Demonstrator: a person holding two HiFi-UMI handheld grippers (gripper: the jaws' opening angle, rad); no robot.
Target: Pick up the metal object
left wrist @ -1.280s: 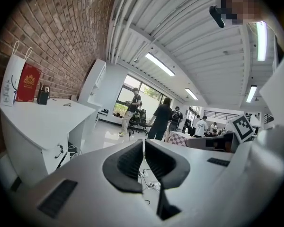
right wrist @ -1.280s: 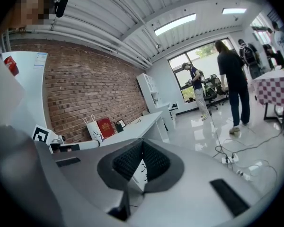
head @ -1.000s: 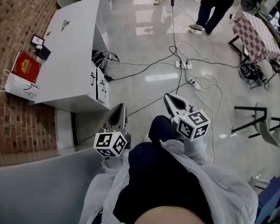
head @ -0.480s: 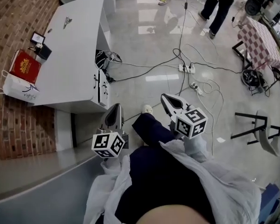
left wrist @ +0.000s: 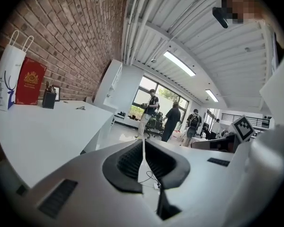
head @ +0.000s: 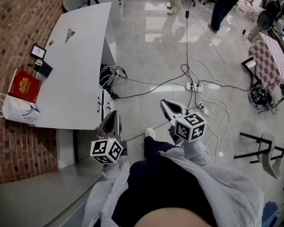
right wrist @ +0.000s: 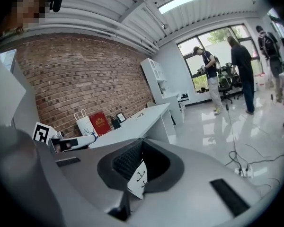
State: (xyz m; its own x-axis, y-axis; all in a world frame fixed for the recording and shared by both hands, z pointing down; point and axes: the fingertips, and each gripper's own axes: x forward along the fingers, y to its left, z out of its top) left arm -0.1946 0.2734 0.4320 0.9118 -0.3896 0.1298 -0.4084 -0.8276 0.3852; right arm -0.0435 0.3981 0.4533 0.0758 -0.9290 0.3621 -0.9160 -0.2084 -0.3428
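small grey metal object (head: 70, 32) sits far ahead on the white desk (head: 80, 74), nearer left gripper (head: 112, 118) than right gripper (head: 168, 106), both closed empty.

Left tool (head: 113, 113) and right tool (head: 164, 103) are hovering side by side, pointing forward; both jaws are pressing together, gripping nothing.

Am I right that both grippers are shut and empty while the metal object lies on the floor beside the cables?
Not quite: the head view shows the metal object lying on the white desk instead. The left gripper and right gripper are indeed shut and empty.
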